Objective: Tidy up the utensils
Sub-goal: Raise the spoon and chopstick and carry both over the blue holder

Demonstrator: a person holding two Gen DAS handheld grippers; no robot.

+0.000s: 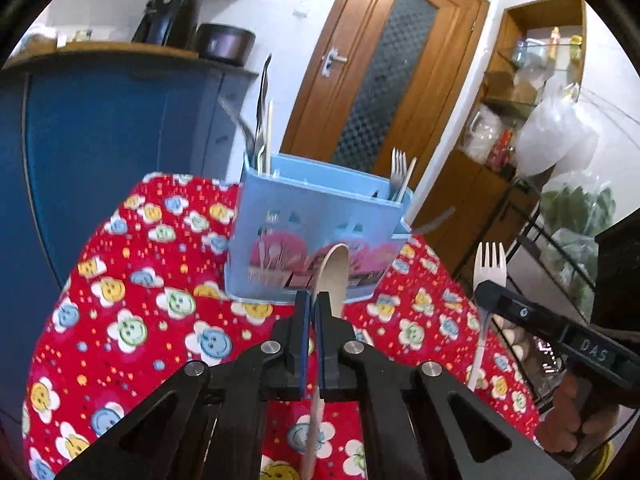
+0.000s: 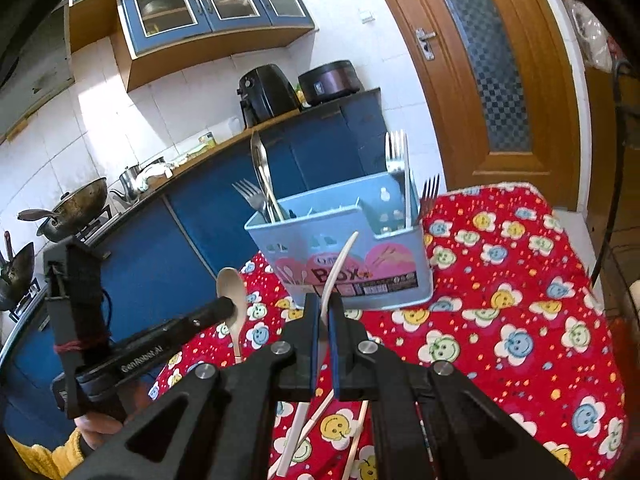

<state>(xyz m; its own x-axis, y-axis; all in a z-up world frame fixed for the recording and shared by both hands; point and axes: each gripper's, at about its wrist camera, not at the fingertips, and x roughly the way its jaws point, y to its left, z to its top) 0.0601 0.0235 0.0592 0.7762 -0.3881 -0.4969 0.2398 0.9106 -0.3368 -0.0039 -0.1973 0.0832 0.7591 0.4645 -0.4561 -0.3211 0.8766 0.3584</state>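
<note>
Wooden spoon (image 1: 334, 276) clamped in your left gripper (image 1: 311, 308), white plastic fork (image 2: 340, 264) in your right gripper (image 2: 325, 312); next, lift both over the blue plastic caddy (image 1: 316, 236)

tablecloth (image 1: 132, 280): red, smiley flowers | caddy (image 1: 312, 216): pale blue, pink print | cabinets (image 2: 192, 224): blue

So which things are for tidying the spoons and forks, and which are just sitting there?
For the job:
- spoon, in left hand-held gripper
- fork, in right hand-held gripper
- blue box
- loose sticks on the cloth

Just there:
- door
- wok
- air fryer
</note>
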